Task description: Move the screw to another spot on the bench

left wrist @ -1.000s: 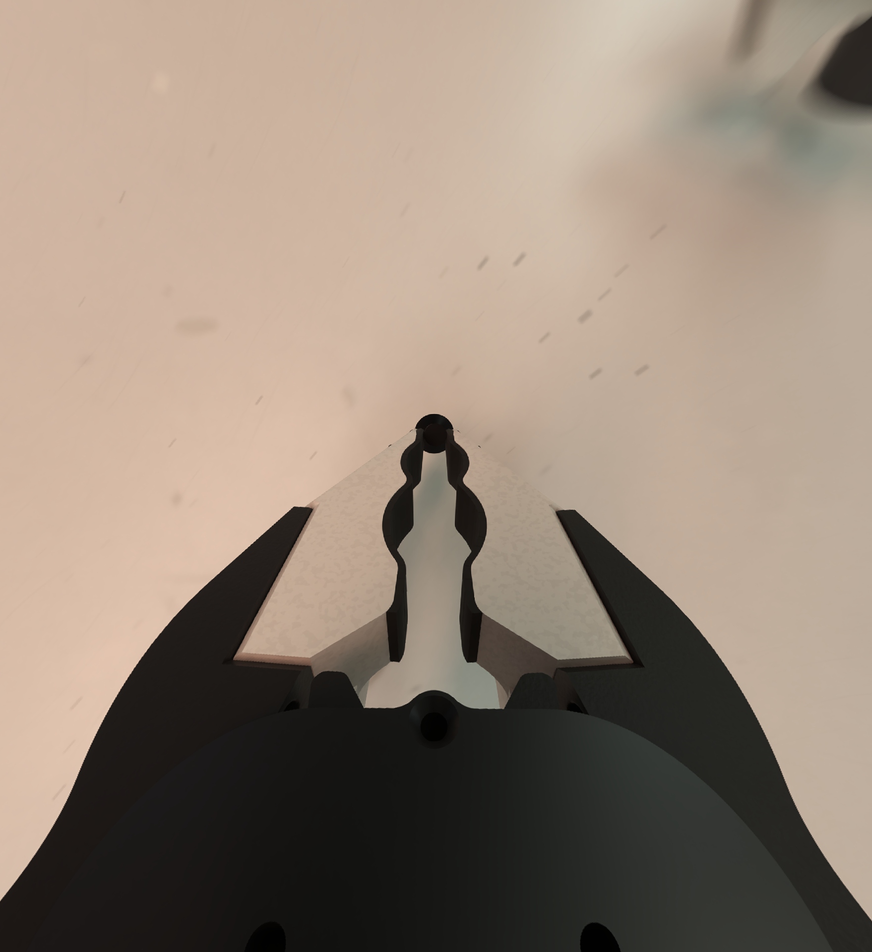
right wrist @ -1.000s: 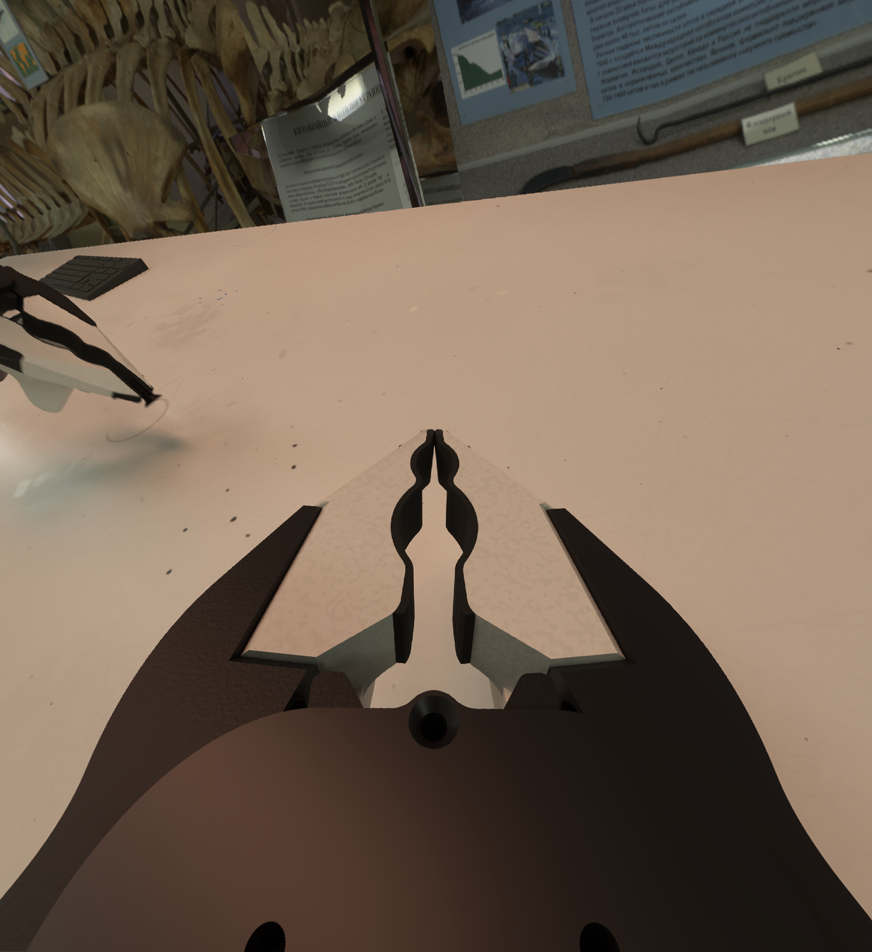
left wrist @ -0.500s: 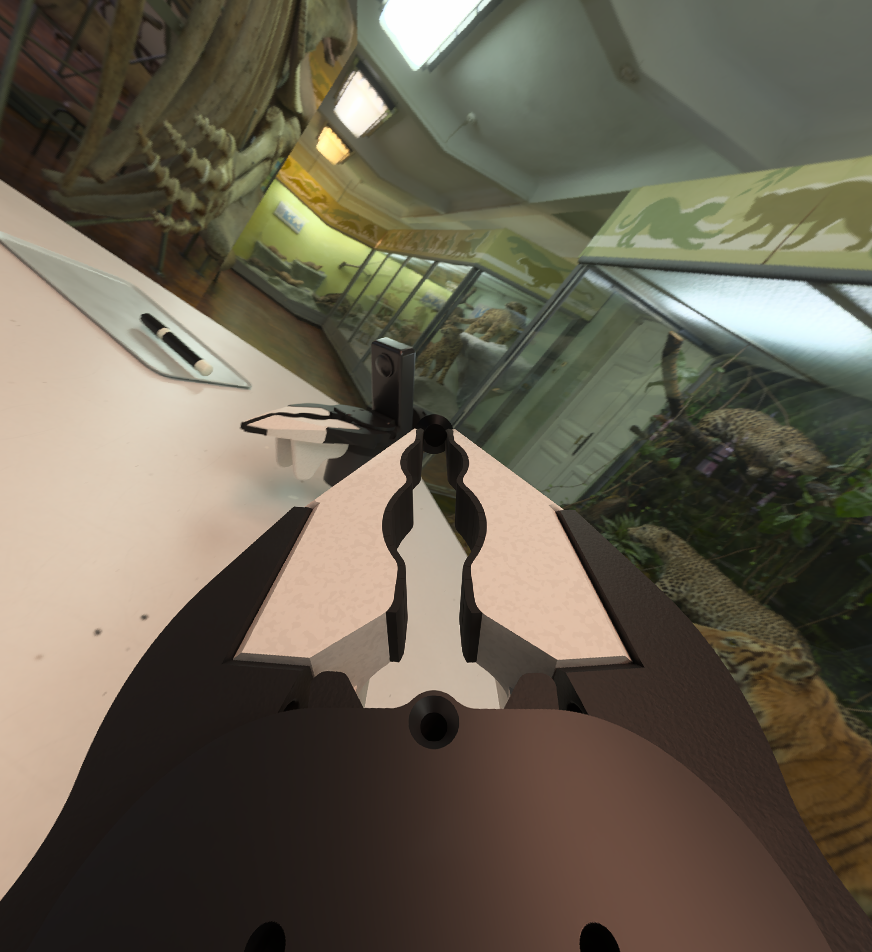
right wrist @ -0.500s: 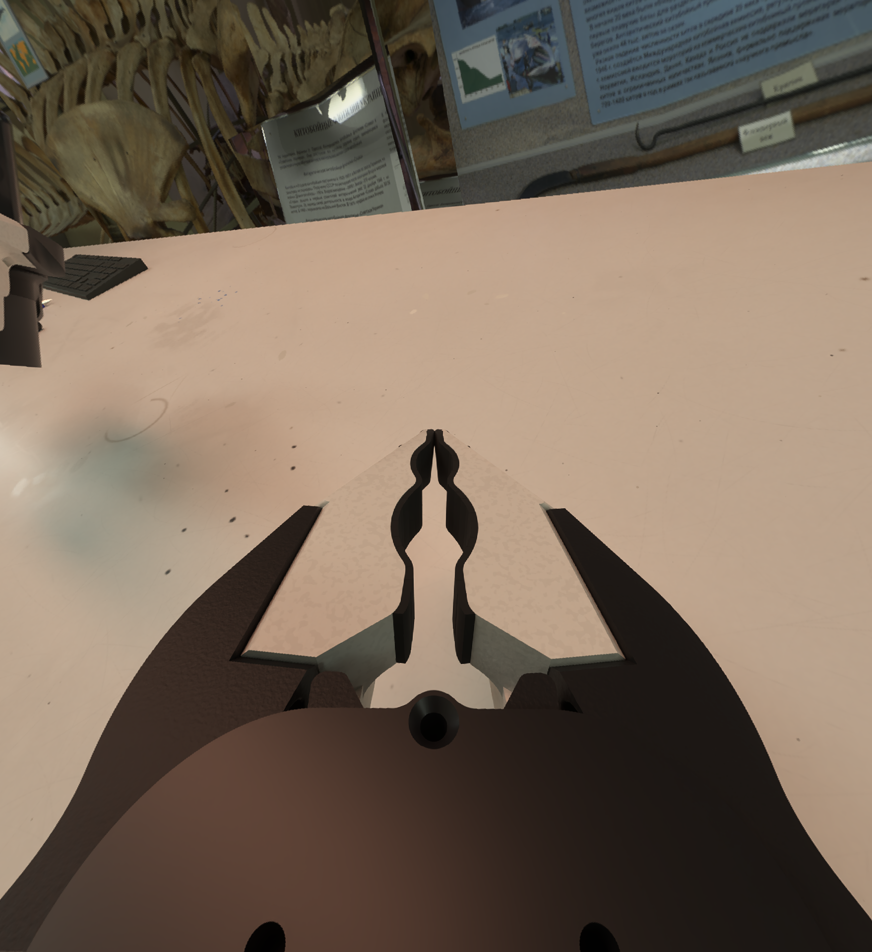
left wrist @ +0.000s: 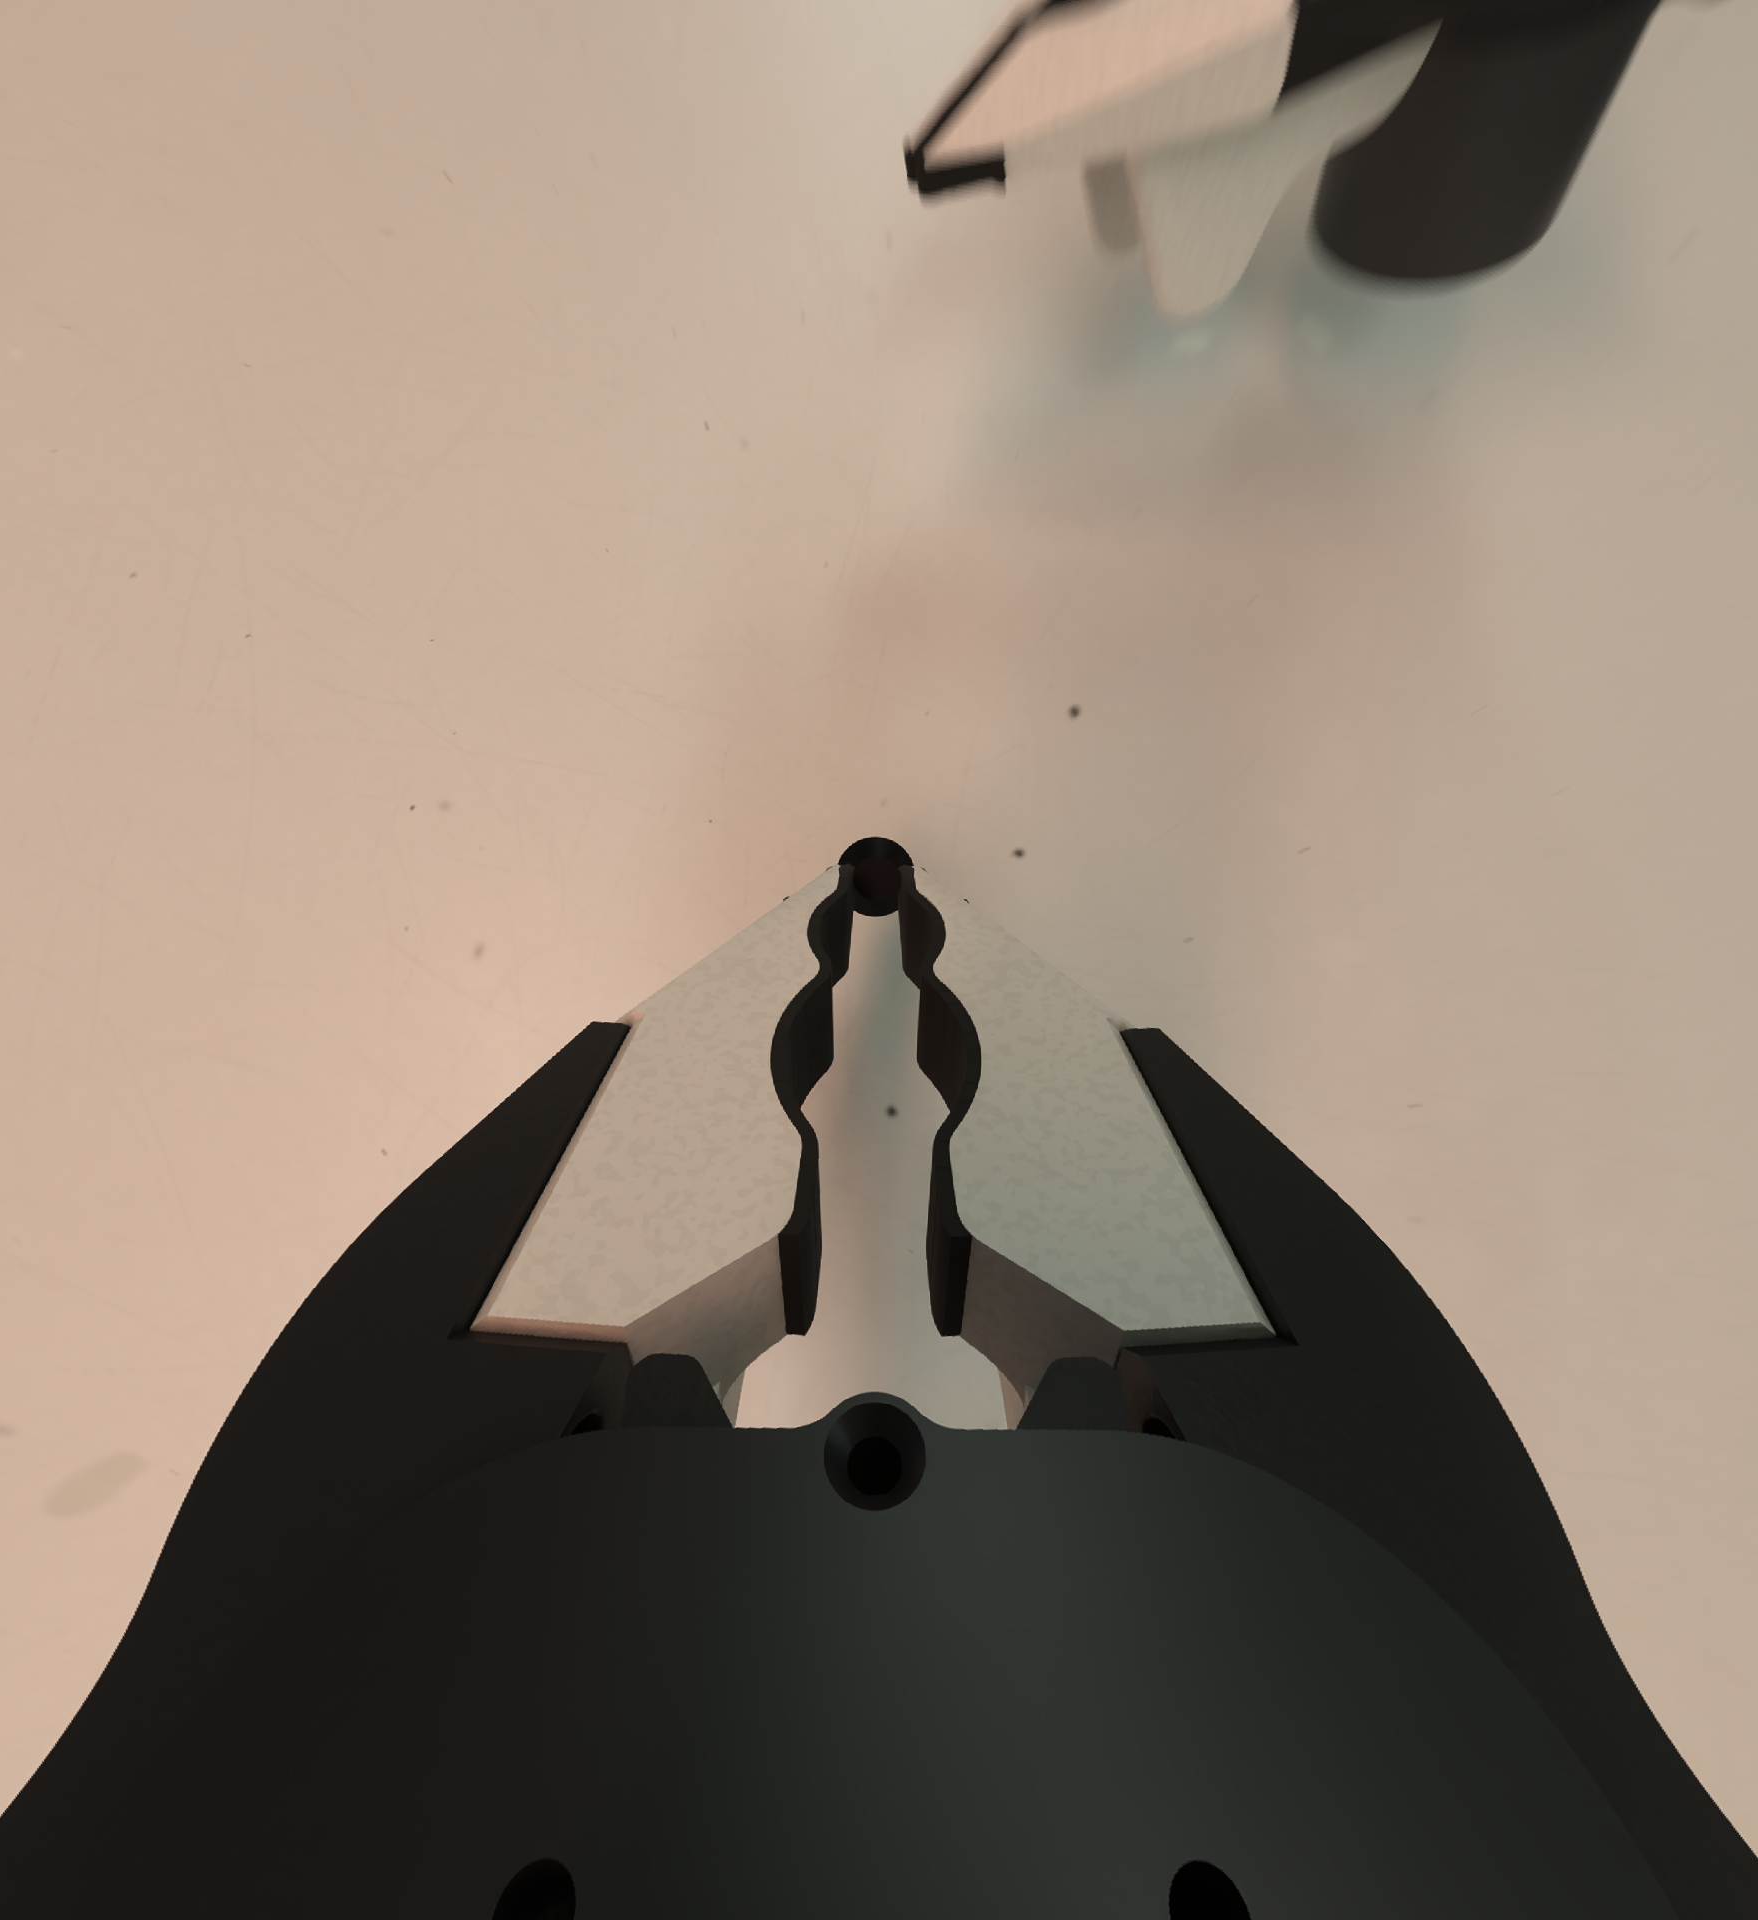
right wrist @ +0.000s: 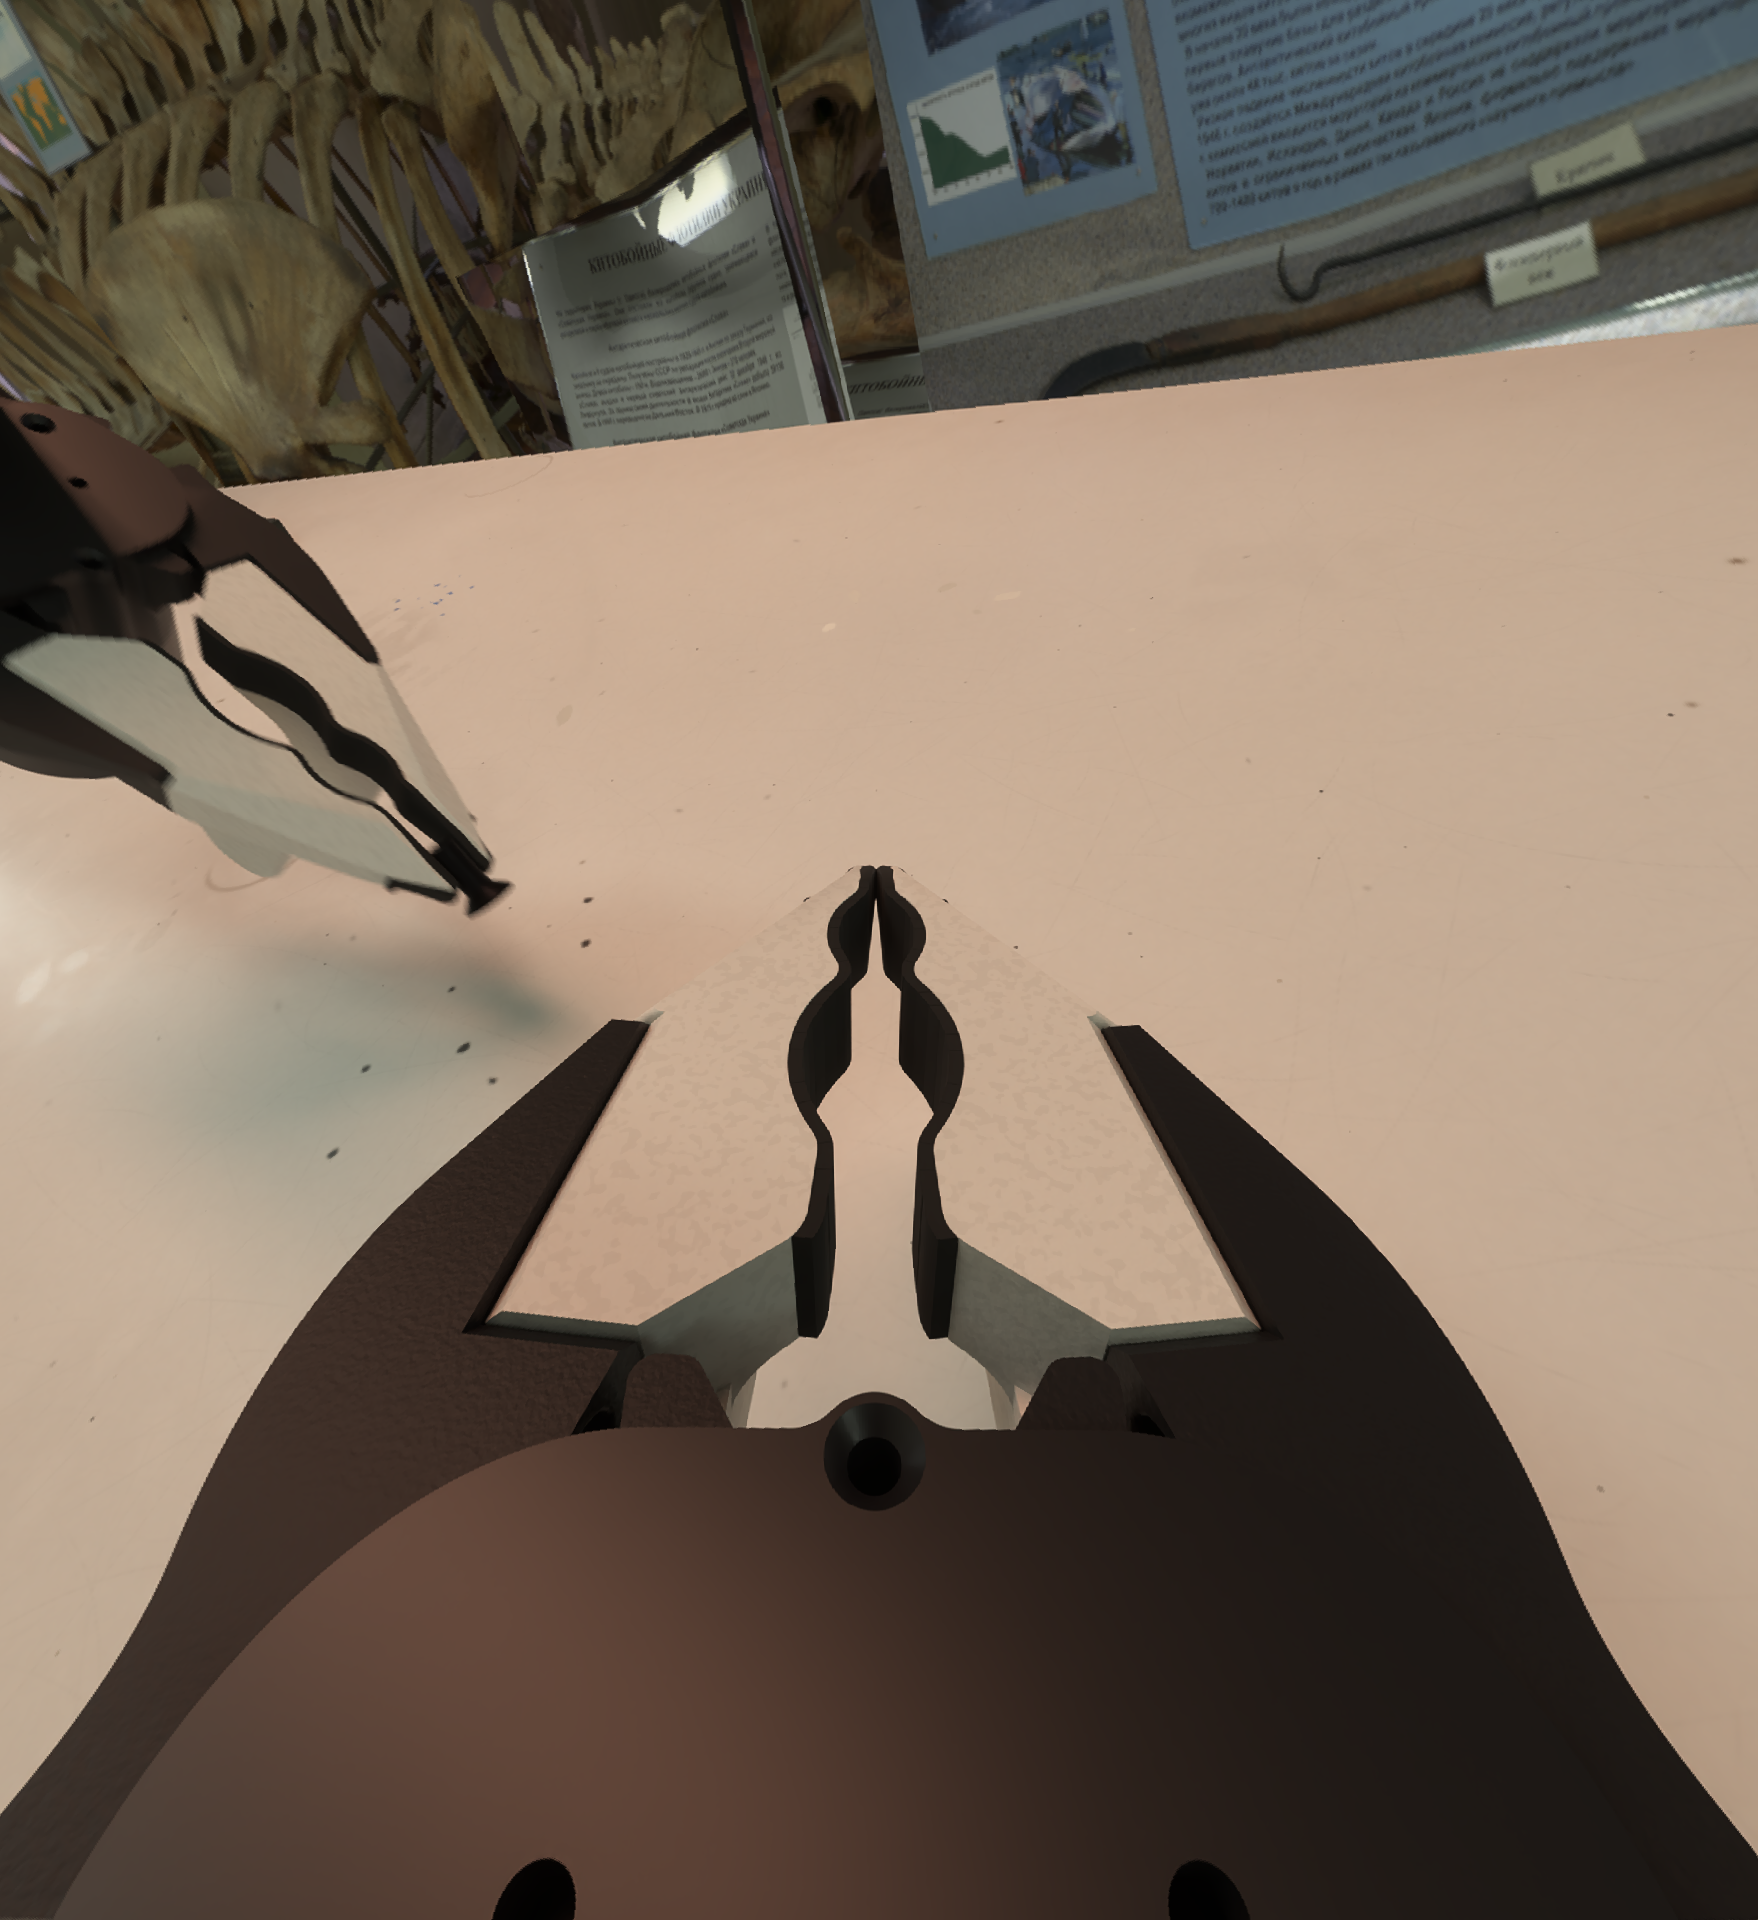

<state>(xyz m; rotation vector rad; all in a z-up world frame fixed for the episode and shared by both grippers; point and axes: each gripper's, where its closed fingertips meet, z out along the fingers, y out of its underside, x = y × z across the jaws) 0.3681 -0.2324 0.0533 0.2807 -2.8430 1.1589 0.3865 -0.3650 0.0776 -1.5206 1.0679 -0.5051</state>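
- The screw [left wrist: 873, 871] is black and small, pinched at the very tips of the left gripper [left wrist: 873, 902], whose fingers [left wrist: 709, 1081] are drawn in narrow around it.
- In the left wrist view only its round dark head shows, seen end-on, so its long axis runs roughly along the fingers and away from the camera, toward the bench [left wrist: 335, 520] below.
- In the right wrist view the same screw [right wrist: 485, 891] sticks out of the left gripper's [right wrist: 459, 878] tips as a short dark stub, slanting down toward the bench surface [right wrist: 1270, 675]; whether its end touches the surface I cannot tell.
- Thread, slot and tip shape are too small to make out; it reads as plain matt black.
- The left gripper hangs tilted, nose down, over the pale pink bench, inward from the bench's far edge [right wrist: 958, 410]; a soft greenish shadow [right wrist: 501, 1003] lies on the surface just beside the tips.
- The right gripper [right wrist: 875, 878] has its fingertips [right wrist: 859, 883] pressed together with nothing between them, and it sits low over the bench, pointing toward the far edge.
- From the left wrist view, the right gripper [left wrist: 958, 166] shows blurred at the top right, well apart from the screw.
- Small dark specks [right wrist: 584, 940] dot the bench between the two grippers.
- Beyond the far edge stand a skeleton [right wrist: 231, 260], a glossy placard [right wrist: 677, 322] and blue display boards [right wrist: 1270, 114].
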